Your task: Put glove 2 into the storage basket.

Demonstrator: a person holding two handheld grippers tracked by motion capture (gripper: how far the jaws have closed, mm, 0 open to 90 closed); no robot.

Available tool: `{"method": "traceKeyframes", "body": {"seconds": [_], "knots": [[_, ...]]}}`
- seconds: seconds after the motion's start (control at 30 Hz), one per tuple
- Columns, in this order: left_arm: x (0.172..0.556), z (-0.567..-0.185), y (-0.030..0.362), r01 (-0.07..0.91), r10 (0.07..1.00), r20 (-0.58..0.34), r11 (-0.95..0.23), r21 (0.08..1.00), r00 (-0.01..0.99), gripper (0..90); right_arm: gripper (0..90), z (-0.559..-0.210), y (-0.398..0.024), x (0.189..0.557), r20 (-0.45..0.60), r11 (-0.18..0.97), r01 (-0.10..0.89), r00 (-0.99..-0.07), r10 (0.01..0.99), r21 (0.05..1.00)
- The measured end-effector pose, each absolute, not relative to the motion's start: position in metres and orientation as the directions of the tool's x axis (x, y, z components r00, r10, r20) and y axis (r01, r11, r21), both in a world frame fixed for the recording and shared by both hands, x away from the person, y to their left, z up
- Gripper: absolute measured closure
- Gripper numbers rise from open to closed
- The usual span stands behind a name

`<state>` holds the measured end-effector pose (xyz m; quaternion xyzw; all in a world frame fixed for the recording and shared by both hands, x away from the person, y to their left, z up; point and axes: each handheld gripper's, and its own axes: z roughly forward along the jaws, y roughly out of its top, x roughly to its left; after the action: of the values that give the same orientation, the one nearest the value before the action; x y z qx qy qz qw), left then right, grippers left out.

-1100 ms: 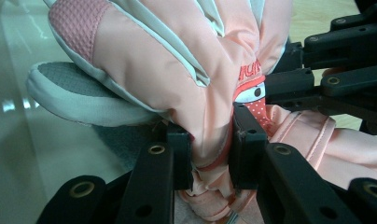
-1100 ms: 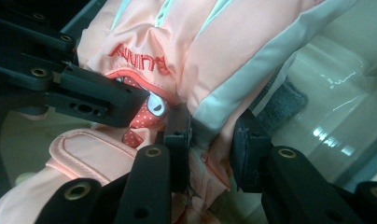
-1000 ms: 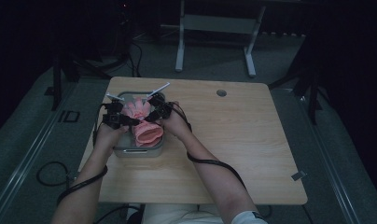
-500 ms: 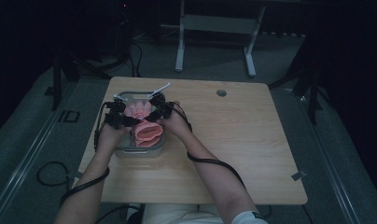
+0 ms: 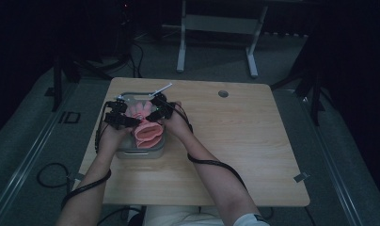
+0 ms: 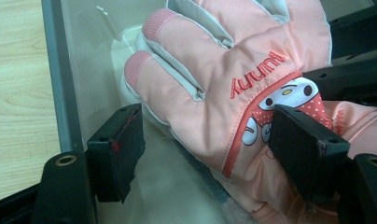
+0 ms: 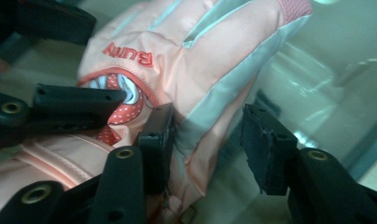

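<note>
Pink glove [image 5: 145, 123] lying in grey bin [image 5: 142, 151], fingers pointing away, both grippers' jaws just opening, released.

One pink glove [image 5: 146, 126] is counted, lying in one clear box [image 5: 141, 151] on one table [image 5: 235, 155]. Two grippers, the left gripper [image 5: 116, 115] and the right gripper [image 5: 159, 109], are counted, held in two hands.

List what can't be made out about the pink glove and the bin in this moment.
- Glove cuff: cut off by the bottom edge in both gripper views; in the high view, too small and dim.
- Bin contents under the glove: covered by the glove.
- Cartoon print: partly behind a black jaw in the left gripper view.
</note>
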<state>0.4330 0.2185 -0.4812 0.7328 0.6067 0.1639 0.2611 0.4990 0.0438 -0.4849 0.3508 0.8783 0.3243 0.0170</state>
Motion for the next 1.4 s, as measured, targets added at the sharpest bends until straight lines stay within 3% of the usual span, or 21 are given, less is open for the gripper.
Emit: {"method": "traceKeyframes", "body": {"seconds": [0.2, 0.4, 0.53, 0.73, 0.97, 1.13, 1.4], "knots": [[0.427, -0.47, 0.225, 0.753, 0.973, -0.103, -0.09, 0.652, 0.206, 26.1, 54.6, -0.474, 0.036, 0.5, 0.268, 0.478, 0.618, -0.744, 0.611, 0.624], [0.424, -0.459, 0.23, 0.727, 0.959, -0.157, -0.068, 0.683, 0.238, 15.3, 49.9, -0.459, 0.036, 0.497, 0.269, 0.473, 0.585, -0.771, 0.578, 0.66], [0.42, -0.452, 0.228, 0.71, 0.953, -0.158, -0.075, 0.7, 0.257, 14.0, 46.5, -0.449, 0.032, 0.494, 0.274, 0.459, 0.573, -0.778, 0.566, 0.679], [0.411, -0.442, 0.227, 0.656, 0.938, -0.184, -0.058, 0.752, 0.294, 3.9, 35.5, -0.433, 0.015, 0.49, 0.263, 0.455, 0.546, -0.795, 0.547, 0.704], [0.395, -0.435, 0.211, 0.615, 0.923, -0.141, -0.119, 0.78, 0.357, 0.9, 23.0, -0.426, -0.014, 0.484, 0.252, 0.458, 0.511, -0.82, 0.514, 0.728], [0.382, -0.432, 0.185, 0.563, 0.883, -0.105, -0.197, 0.803, 0.458, 0.9, 20.2, -0.428, -0.03, 0.474, 0.221, 0.479, 0.478, -0.839, 0.498, 0.736], [0.365, -0.428, 0.151, 0.515, 0.842, -0.07, -0.259, 0.817, 0.535, 0.9, 19.3, -0.435, -0.062, 0.457, 0.166, 0.493, 0.44, -0.847, 0.504, 0.751]]}}
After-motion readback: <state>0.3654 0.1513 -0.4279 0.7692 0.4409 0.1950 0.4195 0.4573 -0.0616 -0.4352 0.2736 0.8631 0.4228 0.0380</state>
